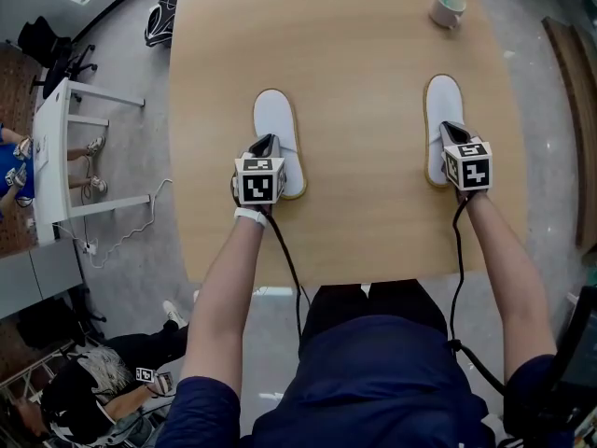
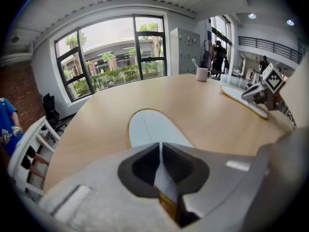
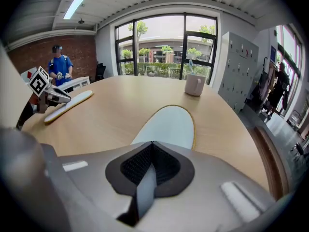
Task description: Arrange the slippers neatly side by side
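Note:
Two white slippers with tan sole edges lie flat on the wooden table (image 1: 359,82), toes pointing away from me and wide apart. My left gripper (image 1: 264,147) is shut on the heel end of the left slipper (image 1: 276,124). In the left gripper view the slipper (image 2: 147,127) stretches ahead of the gripper (image 2: 160,146), with its edge pinched between the jaws. My right gripper (image 1: 453,136) is shut on the heel end of the right slipper (image 1: 442,105). In the right gripper view the gripper (image 3: 152,146) likewise clamps a strip of the slipper (image 3: 170,123).
A white mug (image 1: 447,7) stands at the table's far right corner. Beside the table's left edge are a white desk (image 1: 54,157) and people's legs. A person (image 1: 93,390) sits on the floor at the lower left. A dark bag (image 1: 161,19) lies on the floor off the far left corner.

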The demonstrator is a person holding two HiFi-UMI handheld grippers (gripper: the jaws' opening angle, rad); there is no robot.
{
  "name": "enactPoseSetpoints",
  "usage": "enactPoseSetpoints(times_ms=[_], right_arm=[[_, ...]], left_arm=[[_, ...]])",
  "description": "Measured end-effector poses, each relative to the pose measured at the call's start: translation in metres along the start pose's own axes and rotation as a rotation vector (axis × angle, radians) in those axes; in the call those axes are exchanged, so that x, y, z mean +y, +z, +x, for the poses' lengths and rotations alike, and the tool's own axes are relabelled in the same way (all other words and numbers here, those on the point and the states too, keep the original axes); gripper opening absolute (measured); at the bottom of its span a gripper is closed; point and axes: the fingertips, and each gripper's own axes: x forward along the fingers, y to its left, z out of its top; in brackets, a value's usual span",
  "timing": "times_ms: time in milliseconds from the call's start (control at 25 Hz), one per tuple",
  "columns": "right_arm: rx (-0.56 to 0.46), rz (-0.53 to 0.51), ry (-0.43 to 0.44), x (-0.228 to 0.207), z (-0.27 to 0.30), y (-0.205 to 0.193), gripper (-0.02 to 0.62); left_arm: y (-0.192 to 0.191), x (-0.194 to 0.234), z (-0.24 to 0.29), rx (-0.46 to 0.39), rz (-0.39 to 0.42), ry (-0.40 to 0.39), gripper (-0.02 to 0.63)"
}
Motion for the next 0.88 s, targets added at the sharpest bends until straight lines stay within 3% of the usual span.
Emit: enactPoseSetpoints(times_ms=[240, 880], right_arm=[[-0.010, -0.001, 0.034, 0.018, -0.007, -0.003, 0.005], [-0.015, 0.036, 0.103, 0.079, -0.015, -0.018, 0.005]], left_arm=[[-0.009, -0.019, -0.004, 0.007, 0.030, -0.008, 0.018], [-0.025, -0.082, -0.010, 0.003, -0.010, -0.073, 0.018]])
